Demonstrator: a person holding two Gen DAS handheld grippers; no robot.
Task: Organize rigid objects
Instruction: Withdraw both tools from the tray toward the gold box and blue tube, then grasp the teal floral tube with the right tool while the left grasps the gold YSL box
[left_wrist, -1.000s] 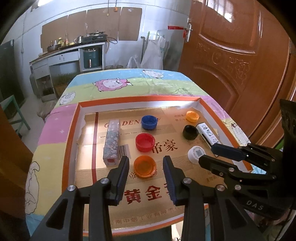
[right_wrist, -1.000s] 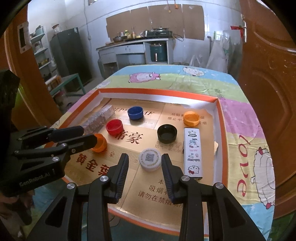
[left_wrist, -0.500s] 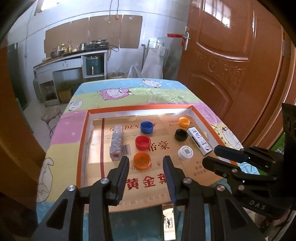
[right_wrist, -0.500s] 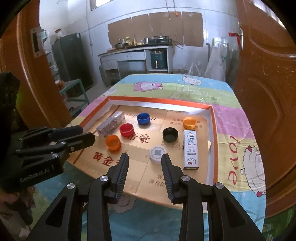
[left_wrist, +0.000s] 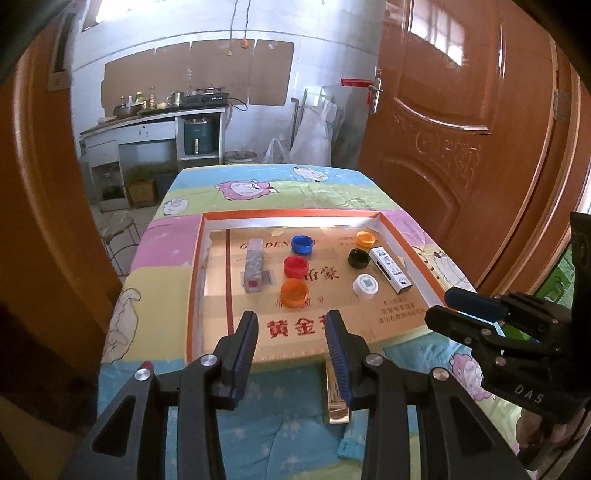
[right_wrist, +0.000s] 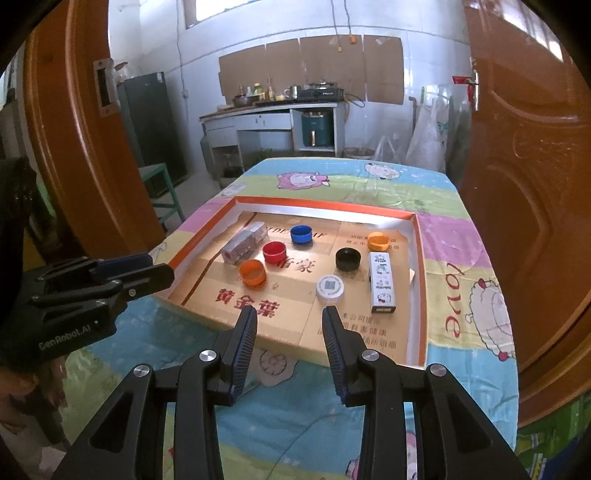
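Note:
A flat cardboard tray (left_wrist: 195, 266) (right_wrist: 416, 258) lies on the table. In it, left to right, are a patterned clear box (left_wrist: 254, 264) (right_wrist: 244, 242), an orange cap (left_wrist: 294, 292) (right_wrist: 252, 272), a red cap (left_wrist: 296, 266) (right_wrist: 274, 252), a blue cap (left_wrist: 302, 244) (right_wrist: 301, 234), a black cap (left_wrist: 359, 257) (right_wrist: 348, 259), a white cap (left_wrist: 365, 285) (right_wrist: 330, 288), a small orange cap (left_wrist: 365, 238) (right_wrist: 378, 240) and a white cartoon box (left_wrist: 390, 269) (right_wrist: 382, 282). My left gripper (left_wrist: 291, 321) and right gripper (right_wrist: 289, 316) are both open and empty, held back from the tray's near edge.
The table has a colourful cartoon cloth (left_wrist: 266, 188). A wooden door (left_wrist: 461, 122) stands to the right. A kitchen counter (left_wrist: 155, 122) is at the far wall, and a stool (left_wrist: 116, 225) stands left of the table. A small shiny box (left_wrist: 338, 398) lies on the cloth near me.
Both grippers have pulled back and up from the tray, so the whole tray and more of the room show. The objects in the tray have not moved.

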